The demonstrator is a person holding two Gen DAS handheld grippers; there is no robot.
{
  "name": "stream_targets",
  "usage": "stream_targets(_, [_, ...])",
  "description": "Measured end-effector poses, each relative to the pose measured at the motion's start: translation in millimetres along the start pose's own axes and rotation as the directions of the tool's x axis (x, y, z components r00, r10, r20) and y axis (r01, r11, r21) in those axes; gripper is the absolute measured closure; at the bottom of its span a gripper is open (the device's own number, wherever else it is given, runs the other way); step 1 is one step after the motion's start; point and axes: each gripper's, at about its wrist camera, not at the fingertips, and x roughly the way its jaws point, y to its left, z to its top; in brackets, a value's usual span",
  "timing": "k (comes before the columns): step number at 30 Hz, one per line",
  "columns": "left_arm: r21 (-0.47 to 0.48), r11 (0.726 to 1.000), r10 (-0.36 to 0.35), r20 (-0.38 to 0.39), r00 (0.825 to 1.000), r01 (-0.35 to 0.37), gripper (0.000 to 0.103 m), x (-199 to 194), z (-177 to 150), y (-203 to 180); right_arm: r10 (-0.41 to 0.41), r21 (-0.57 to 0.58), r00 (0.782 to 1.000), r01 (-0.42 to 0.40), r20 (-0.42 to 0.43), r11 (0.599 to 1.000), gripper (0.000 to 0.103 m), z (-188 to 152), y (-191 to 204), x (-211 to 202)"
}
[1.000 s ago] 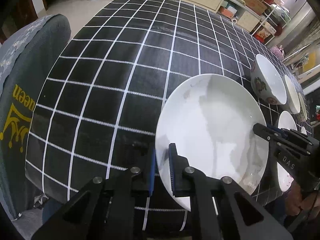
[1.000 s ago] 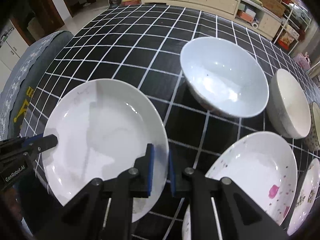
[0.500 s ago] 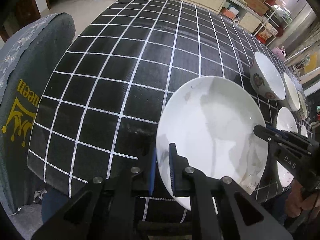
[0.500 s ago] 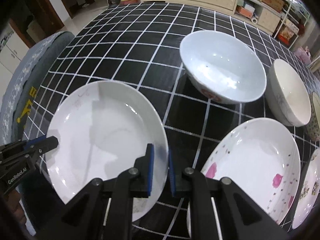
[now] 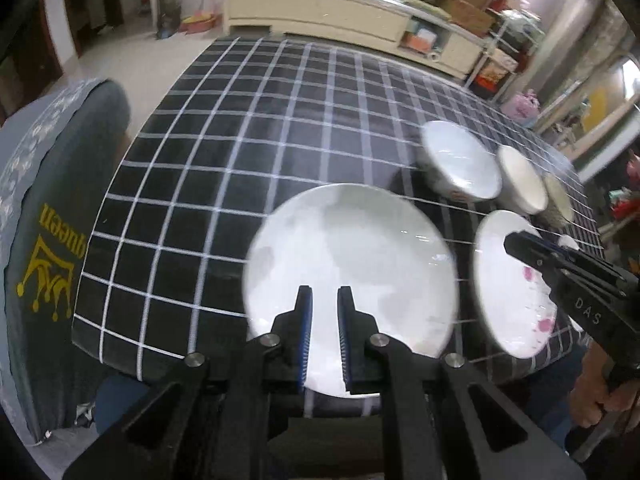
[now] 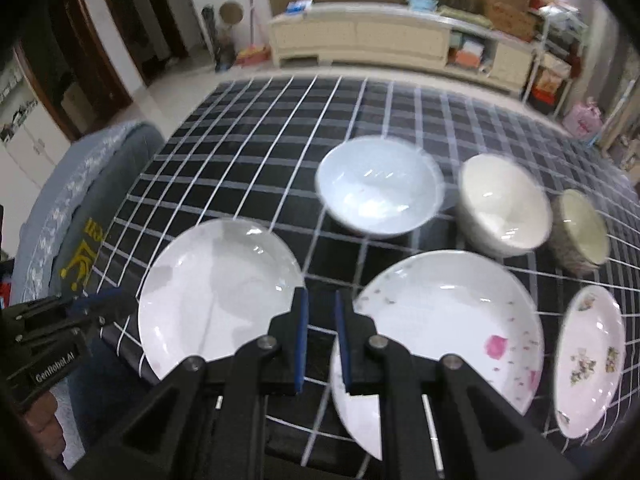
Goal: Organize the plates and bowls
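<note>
A plain white plate (image 5: 348,248) (image 6: 216,280) lies on the black checked tablecloth (image 5: 240,140) near the table's front left corner. My left gripper (image 5: 323,292) hangs above the plate's near rim, jaws shut with only a narrow slit and nothing held. My right gripper (image 6: 320,294) hovers over the gap between the white plate and a pink-flowered plate (image 6: 448,320), also shut and empty. A small flowered plate (image 6: 592,356) lies further right. Three bowls stand behind: a pale blue bowl (image 6: 380,188), a cream bowl (image 6: 504,204) and a small speckled bowl (image 6: 584,224).
A chair with a grey cover and yellow print (image 5: 48,208) stands against the table's left side. The table's front edge (image 5: 160,352) runs just below the plates. A long cream cabinet (image 6: 360,40) lines the far wall. A person's hand (image 5: 604,392) grips the right tool.
Both grippers have risen and drawn back from the white plate's rim, which now looks smaller. The plate stays on the cloth. More of the bowls and room has come into view.
</note>
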Motion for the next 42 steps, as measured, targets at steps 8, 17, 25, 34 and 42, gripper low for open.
stream_targets(8, [0.104,0.993,-0.059,0.018,0.998,0.057,0.093,-14.7,-9.7,-60.5,-0.046,0.087,0.997,0.041,0.054,0.995,0.085,-20.9,-44.5,-37.5])
stream_targets(17, [0.178,0.979,-0.102,-0.021,0.995,0.104,0.092,5.7,-16.4,-116.7,-0.087,0.147,0.996,0.086,-0.001,0.985,0.058,-47.6,-98.0,-41.5])
stream_targets(25, [0.185,0.973,-0.123,-0.081,0.989,0.136,0.092,39.9,-10.9,-138.3,-0.106,0.180,0.994,0.111,-0.040,0.977,0.049,-53.3,-138.8,-28.5])
stream_targets(34, [0.184,0.975,-0.104,-0.132,0.986,0.128,0.092,76.3,0.7,-142.5,-0.106,0.185,0.989,0.124,-0.106,0.975,0.049,-54.5,-159.5,5.7])
stream_targets(42, [0.180,0.975,-0.101,-0.167,0.981,0.131,0.092,97.5,7.5,-143.0,-0.094,0.199,0.988,0.116,-0.118,0.973,0.049,-52.0,-170.1,19.8])
